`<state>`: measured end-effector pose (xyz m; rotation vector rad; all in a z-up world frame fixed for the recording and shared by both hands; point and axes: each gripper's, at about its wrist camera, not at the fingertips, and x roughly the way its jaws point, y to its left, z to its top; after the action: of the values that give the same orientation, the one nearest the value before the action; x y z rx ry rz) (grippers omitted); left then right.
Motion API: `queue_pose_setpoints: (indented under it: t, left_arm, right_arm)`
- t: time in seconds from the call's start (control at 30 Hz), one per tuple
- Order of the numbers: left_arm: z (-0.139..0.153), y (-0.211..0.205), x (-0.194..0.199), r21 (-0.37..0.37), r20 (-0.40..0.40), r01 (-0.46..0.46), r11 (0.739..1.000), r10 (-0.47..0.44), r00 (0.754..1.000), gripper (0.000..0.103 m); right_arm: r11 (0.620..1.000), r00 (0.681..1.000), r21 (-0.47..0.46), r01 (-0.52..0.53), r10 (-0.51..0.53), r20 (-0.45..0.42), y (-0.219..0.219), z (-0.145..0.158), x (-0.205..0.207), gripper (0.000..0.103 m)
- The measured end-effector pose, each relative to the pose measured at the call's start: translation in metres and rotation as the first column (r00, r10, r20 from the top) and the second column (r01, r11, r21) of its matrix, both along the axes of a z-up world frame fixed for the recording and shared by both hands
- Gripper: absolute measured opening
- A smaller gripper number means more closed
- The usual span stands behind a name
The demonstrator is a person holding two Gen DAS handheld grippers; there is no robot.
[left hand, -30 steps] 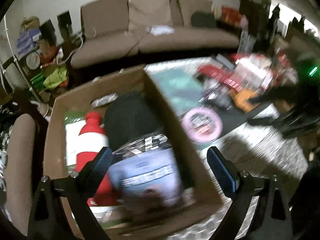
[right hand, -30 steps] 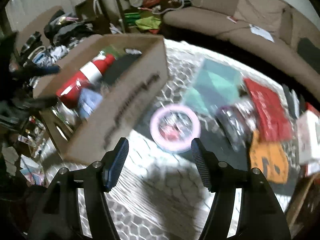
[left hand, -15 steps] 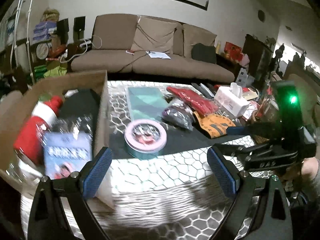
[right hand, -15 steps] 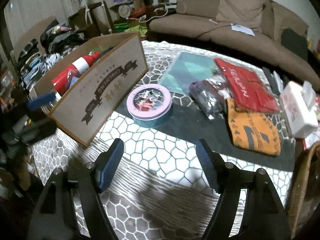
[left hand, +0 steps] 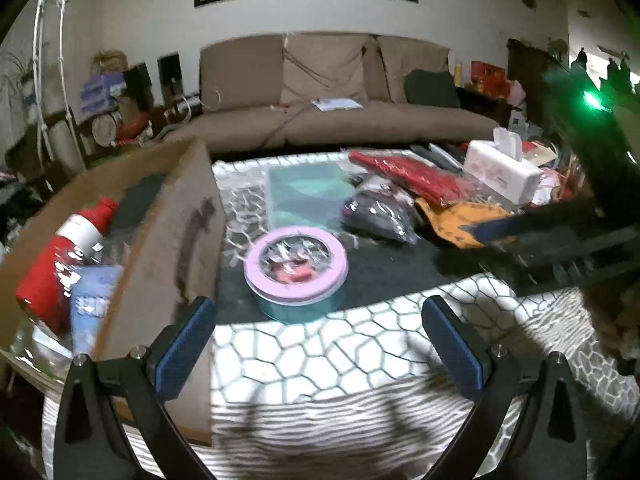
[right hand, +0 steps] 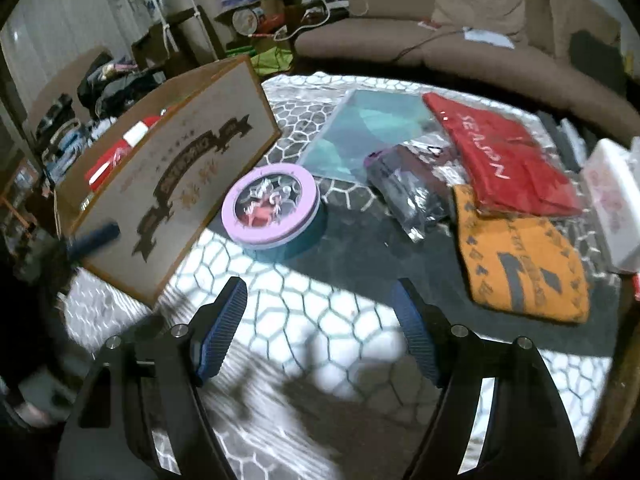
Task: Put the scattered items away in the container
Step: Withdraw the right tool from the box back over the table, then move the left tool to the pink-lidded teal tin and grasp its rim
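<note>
A round tin with a pink lid (left hand: 296, 264) (right hand: 272, 204) sits on the table beside the cardboard box (left hand: 188, 220) (right hand: 180, 184). The box holds a red bottle (left hand: 64, 252) and a blue packet (left hand: 92, 300). My left gripper (left hand: 316, 308) hovers just short of the tin, its jaws opening wide with nothing between them. My right gripper (right hand: 320, 286) is open and empty over the patterned cloth, the tin ahead of it to the left. Beyond lie a teal book (right hand: 368, 128), a dark bag (right hand: 408, 192), a red pouch (right hand: 508, 156) and an orange cloth (right hand: 520, 256).
A white tissue box (left hand: 500, 172) (right hand: 612, 204) stands at the table's right end. A brown sofa (left hand: 340, 120) runs behind the table. Piled clutter (right hand: 100, 88) lies past the box on the left.
The left gripper swung from above the box to the right and down, now facing the tin. The right gripper's jaws widened and it sank closer to the table.
</note>
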<state>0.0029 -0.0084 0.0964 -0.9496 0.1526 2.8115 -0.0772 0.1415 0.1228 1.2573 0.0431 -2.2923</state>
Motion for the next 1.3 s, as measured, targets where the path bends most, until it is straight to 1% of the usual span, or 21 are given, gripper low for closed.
queue_pose_setpoints:
  t: [0.03, 0.1, 0.17, 0.23, 0.27, 0.33, 0.4, 0.43, 0.5, 0.57, 0.67, 0.73, 0.8, 0.93, 1.0, 1.07, 1.13, 1.17, 1.2, 1.27, 1.3]
  left_arm:
    - [-0.002, 0.004, 0.002, -0.007, -0.014, 0.005, 1.0, -0.005, 1.0, 0.103]
    - [-0.008, 0.009, 0.004, -0.004, -0.02, 0.023, 1.0, -0.023, 1.0, 0.103]
    - [-0.015, 0.011, 0.003, -0.002, -0.019, 0.025, 1.0, -0.025, 1.0, 0.103]
    - [-0.022, 0.008, 0.003, 0.018, -0.021, 0.021, 1.0, -0.02, 1.0, 0.103]
    - [-0.026, 0.005, 0.002, 0.039, -0.013, 0.02, 0.999, -0.02, 1.0, 0.103]
    - [-0.033, -0.002, 0.002, 0.106, 0.018, 0.011, 0.994, -0.013, 1.0, 0.103]
    - [-0.038, -0.007, 0.005, 0.152, 0.03, -0.003, 0.988, -0.002, 1.0, 0.103]
    - [-0.04, -0.008, 0.006, 0.164, 0.033, -0.008, 0.986, 0.002, 0.999, 0.103]
    - [-0.043, -0.006, 0.008, 0.168, 0.035, -0.006, 0.986, 0.0, 0.999, 0.103]
    - [-0.044, -0.002, 0.008, 0.161, 0.039, 0.005, 0.987, -0.012, 0.999, 0.103]
    - [-0.04, -0.001, 0.007, 0.176, 0.034, 0.018, 0.984, -0.024, 0.999, 0.103]
    - [-0.039, -0.003, 0.006, 0.2, 0.037, 0.014, 0.98, -0.022, 0.999, 0.103]
    - [-0.039, -0.007, 0.003, 0.22, 0.049, 0.002, 0.975, -0.013, 0.999, 0.103]
    - [-0.044, -0.015, -0.003, 0.247, 0.075, -0.015, 0.969, -0.003, 0.997, 0.103]
    - [-0.049, -0.015, -0.006, 0.241, 0.097, -0.024, 0.97, 0.001, 0.995, 0.103]
    - [-0.054, -0.015, -0.01, 0.225, 0.114, -0.045, 0.973, 0.02, 0.993, 0.103]
    - [-0.058, -0.017, -0.014, 0.235, 0.127, -0.057, 0.97, 0.028, 0.992, 0.103]
    - [-0.059, -0.016, -0.016, 0.234, 0.127, -0.064, 0.97, 0.035, 0.991, 0.103]
    - [-0.06, -0.017, -0.017, 0.236, 0.124, -0.07, 0.969, 0.041, 0.991, 0.103]
    - [-0.064, -0.018, -0.023, 0.23, 0.108, -0.094, 0.969, 0.071, 0.992, 0.103]
    - [-0.066, -0.017, -0.028, 0.216, 0.104, -0.115, 0.97, 0.094, 0.99, 0.103]
  right_arm:
    - [1.0, 1.0, -0.008, -0.008, 0.008, 0.01, -0.002, -0.001, -0.007, 0.075]
    - [0.999, 0.999, -0.01, -0.037, 0.037, 0.022, -0.012, -0.002, -0.02, 0.083]
    - [0.997, 0.997, 0.008, -0.077, 0.077, 0.018, -0.026, -0.002, -0.03, 0.096]
    - [0.989, 0.99, 0.039, -0.142, 0.141, 0.019, -0.048, -0.004, -0.038, 0.101]
    - [0.981, 0.983, 0.061, -0.184, 0.183, 0.023, -0.062, -0.007, -0.042, 0.101]
    - [0.965, 0.969, 0.097, -0.245, 0.243, 0.035, -0.083, -0.013, -0.047, 0.101]
    - [0.936, 0.953, 0.177, -0.304, 0.301, 0.042, -0.11, -0.024, -0.051, 0.101]
    - [0.914, 0.942, 0.23, -0.333, 0.331, 0.047, -0.124, -0.031, -0.052, 0.101]
    - [0.877, 0.925, 0.301, -0.376, 0.375, 0.063, -0.143, -0.042, -0.055, 0.101]
    - [0.852, 0.916, 0.344, -0.396, 0.391, 0.086, -0.157, -0.054, -0.061, 0.101]
    - [0.844, 0.915, 0.356, -0.402, 0.387, 0.114, -0.165, -0.068, -0.072, 0.103]
    - [0.839, 0.919, 0.382, -0.388, 0.385, 0.088, -0.171, -0.073, -0.08, 0.103]
    - [0.836, 0.912, 0.372, -0.404, 0.403, 0.084, -0.174, -0.072, -0.087, 0.103]
    - [0.801, 0.894, 0.401, -0.444, 0.429, 0.133, -0.188, -0.074, -0.099, 0.103]
    - [0.784, 0.884, 0.414, -0.463, 0.445, 0.147, -0.192, -0.075, -0.1, 0.103]
    - [0.78, 0.881, 0.416, -0.468, 0.446, 0.156, -0.191, -0.075, -0.1, 0.103]
    - [0.773, 0.878, 0.417, -0.478, 0.439, 0.191, -0.189, -0.074, -0.101, 0.103]
    - [0.777, 0.876, 0.404, -0.483, 0.437, 0.205, -0.186, -0.072, -0.104, 0.103]
    - [0.8, 0.879, 0.363, -0.477, 0.424, 0.22, -0.18, -0.069, -0.108, 0.103]
    - [0.864, 0.901, 0.266, -0.427, 0.38, 0.211, -0.164, -0.058, -0.117, 0.103]
    - [0.91, 0.922, 0.191, -0.367, 0.33, 0.201, -0.15, -0.05, -0.128, 0.103]
